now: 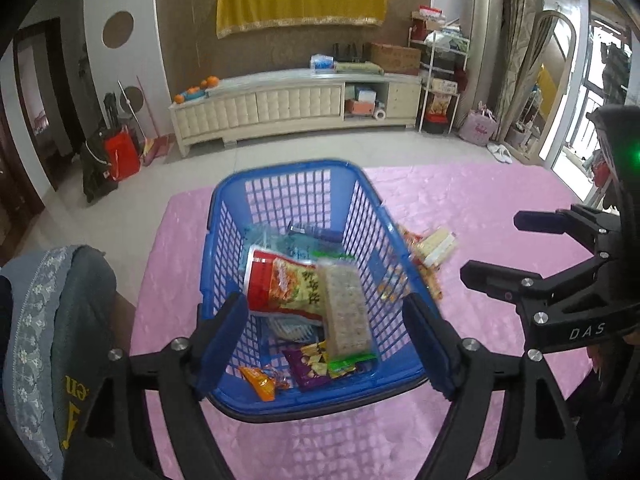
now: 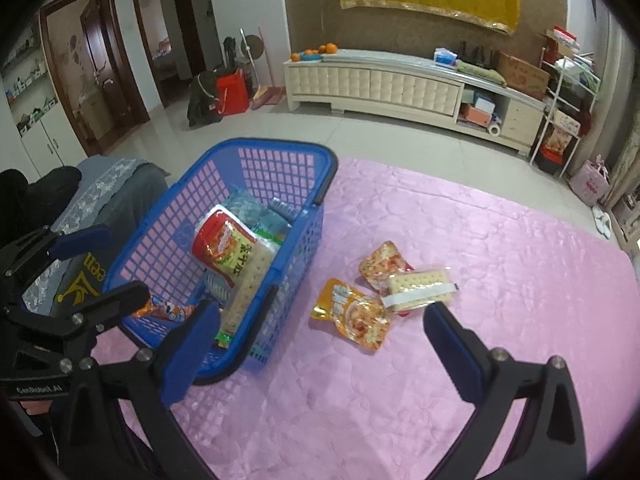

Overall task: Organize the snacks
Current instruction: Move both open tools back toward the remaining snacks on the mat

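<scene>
My left gripper (image 1: 326, 344) is spread above the basket (image 1: 280, 170), nothing between its pads; its near rim hides behind my fingers (image 1: 222, 340). A cracker pack (image 1: 346, 308) leans on a red pouch (image 1: 276, 280) inside, and the snacks beneath blur together. My right gripper (image 2: 320, 344) gapes too, empty, over the pink cloth (image 2: 500, 248). Just beyond lie two orange pouches (image 2: 352, 312) and a cracker pack (image 2: 418, 286) partly covering one. A grey chair (image 1: 52, 320) crowds the left edge.
</scene>
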Demonstrator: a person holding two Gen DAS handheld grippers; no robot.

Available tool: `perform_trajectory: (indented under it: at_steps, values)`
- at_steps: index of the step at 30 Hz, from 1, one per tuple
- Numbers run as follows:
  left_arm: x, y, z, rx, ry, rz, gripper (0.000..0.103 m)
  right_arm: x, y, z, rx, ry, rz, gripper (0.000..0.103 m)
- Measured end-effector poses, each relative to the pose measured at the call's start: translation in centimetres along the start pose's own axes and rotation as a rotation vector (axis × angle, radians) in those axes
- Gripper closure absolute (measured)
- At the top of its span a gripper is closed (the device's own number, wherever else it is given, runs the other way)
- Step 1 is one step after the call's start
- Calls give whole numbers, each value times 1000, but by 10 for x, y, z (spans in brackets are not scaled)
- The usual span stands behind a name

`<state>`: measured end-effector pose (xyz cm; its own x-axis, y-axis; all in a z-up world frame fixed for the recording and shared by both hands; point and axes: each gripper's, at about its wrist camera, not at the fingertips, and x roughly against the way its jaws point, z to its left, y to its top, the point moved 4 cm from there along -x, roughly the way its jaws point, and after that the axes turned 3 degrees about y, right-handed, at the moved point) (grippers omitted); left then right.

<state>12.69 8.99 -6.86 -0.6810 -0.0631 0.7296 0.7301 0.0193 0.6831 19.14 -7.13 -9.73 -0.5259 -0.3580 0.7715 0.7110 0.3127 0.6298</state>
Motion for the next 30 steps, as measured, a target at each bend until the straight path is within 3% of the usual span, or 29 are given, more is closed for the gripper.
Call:
perform_trajectory:
  at_steps: [14, 30]
  values:
    - [21, 25, -70, -68, -31, -51, 23, 59, -11, -52, -50, -41, -60, 0]
    - [-13, 41, -145, -137, -70, 16, 23, 69, -21, -122, -96, -76, -54, 0]
